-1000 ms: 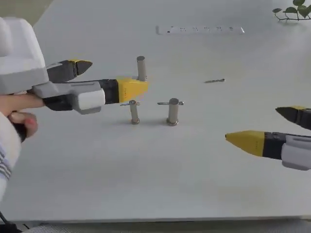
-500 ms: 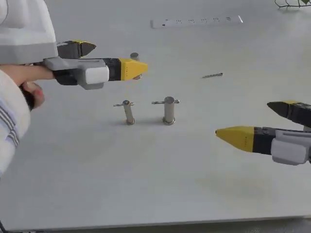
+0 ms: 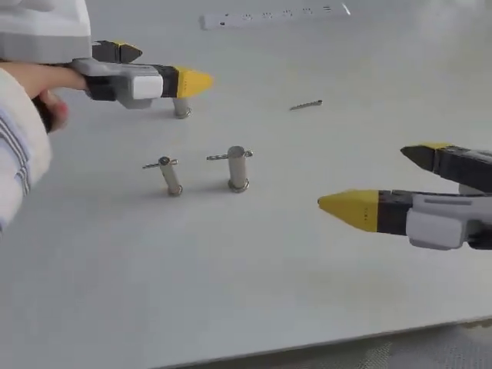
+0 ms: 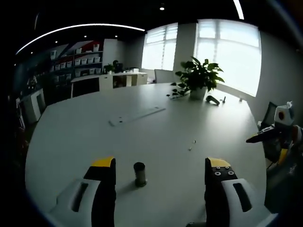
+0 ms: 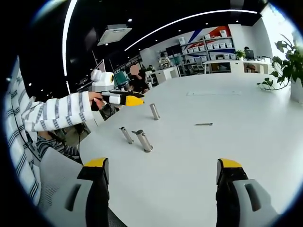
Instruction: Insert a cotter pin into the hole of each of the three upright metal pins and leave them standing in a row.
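Stretching through a bright office with shelves (image 4: 80, 52) at the left and windows (image 4: 227, 52) and a potted plant (image 4: 196, 78) at the right, the pale tabletop (image 3: 231, 269) bears a power strip (image 3: 273, 15) far back. The left claw (image 3: 177, 65) gapes wide and empty, with a bare pin (image 3: 181, 109) standing untouched between its jaws. A thin pin (image 3: 171, 177) and a thick pin (image 3: 238, 169) stand side by side, each with a cotter pin (image 3: 159, 163) through its top. A loose cotter pin (image 3: 306, 105) lies further right. The right claw (image 3: 361, 177) hovers wide apart, empty.
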